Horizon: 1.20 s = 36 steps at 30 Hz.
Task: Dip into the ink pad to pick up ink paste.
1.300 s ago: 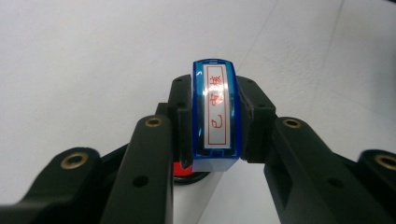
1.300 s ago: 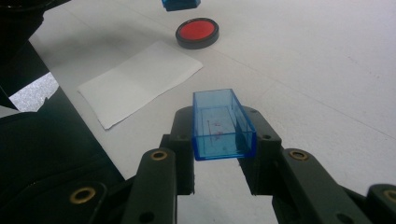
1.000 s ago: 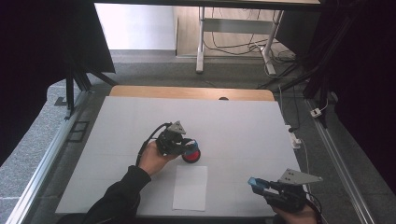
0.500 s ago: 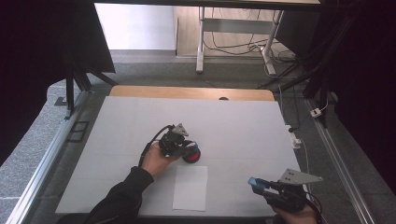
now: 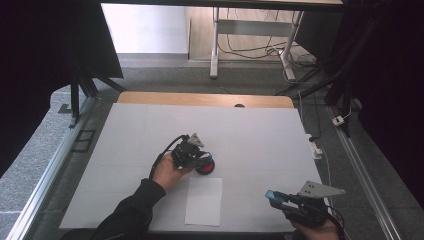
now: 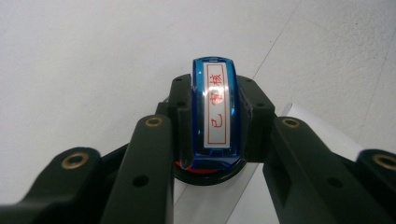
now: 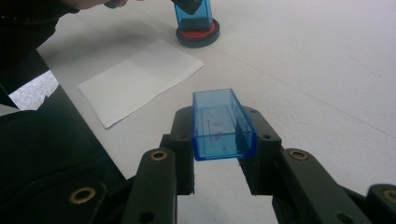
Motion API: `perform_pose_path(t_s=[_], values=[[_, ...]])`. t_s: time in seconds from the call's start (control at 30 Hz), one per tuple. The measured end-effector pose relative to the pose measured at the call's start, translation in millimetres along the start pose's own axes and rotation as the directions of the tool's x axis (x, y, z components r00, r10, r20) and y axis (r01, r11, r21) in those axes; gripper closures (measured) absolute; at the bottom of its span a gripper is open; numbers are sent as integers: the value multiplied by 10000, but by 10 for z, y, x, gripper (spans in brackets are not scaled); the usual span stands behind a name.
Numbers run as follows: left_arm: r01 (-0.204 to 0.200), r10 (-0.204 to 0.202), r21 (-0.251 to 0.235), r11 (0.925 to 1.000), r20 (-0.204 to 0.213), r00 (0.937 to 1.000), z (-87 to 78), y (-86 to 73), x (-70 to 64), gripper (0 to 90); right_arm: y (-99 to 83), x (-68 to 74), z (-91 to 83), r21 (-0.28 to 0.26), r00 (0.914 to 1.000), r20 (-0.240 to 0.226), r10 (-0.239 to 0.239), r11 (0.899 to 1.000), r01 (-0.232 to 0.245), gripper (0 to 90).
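Stamp [image 6: 215, 116], blue and translucent with a white label bearing red characters, sat pinched between the jaws of the left gripper [image 6: 215, 126], its lower end pressed down into the round red ink pad [image 5: 205, 166]. Ink pad stood on the white table [image 5: 250, 135], just beyond the far edge of the paper sheet [image 5: 203, 201]. Right gripper [image 7: 223, 140] was well apart from the ink pad, near the table's front edge, jaws clamped on a blue open-ended cap [image 7: 220, 123]; faint red marks inside it, probably ink, too blurred to confirm.
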<state>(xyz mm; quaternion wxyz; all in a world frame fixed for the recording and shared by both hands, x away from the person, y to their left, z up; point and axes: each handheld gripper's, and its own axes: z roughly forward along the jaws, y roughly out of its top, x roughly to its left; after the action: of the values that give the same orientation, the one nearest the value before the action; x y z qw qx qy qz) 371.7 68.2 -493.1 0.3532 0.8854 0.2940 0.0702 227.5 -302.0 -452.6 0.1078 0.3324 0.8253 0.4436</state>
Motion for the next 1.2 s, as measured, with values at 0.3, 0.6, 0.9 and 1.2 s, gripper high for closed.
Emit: perform_pose_path(t_s=[0.3,0.6,0.9,1.2], values=[[-123,123,4,9999,-71,9999,2,-8,-14,707,1,2,6,3,10000,-3,13,10000,-13,688],[178,-176,-139,9997,183,9997,-2,-31,31,705,1,7,6,14,10000,2,-31,10000,31,688],[416,-408,-198,9989,386,9984,-13,-34,70,701,-1,-2,-2,-15,10000,-21,7,10000,-7,688],[319,-302,-468,9984,373,9988,-124,16,55,700,-2,-5,-5,-42,10000,-34,28,10000,-28,688]])
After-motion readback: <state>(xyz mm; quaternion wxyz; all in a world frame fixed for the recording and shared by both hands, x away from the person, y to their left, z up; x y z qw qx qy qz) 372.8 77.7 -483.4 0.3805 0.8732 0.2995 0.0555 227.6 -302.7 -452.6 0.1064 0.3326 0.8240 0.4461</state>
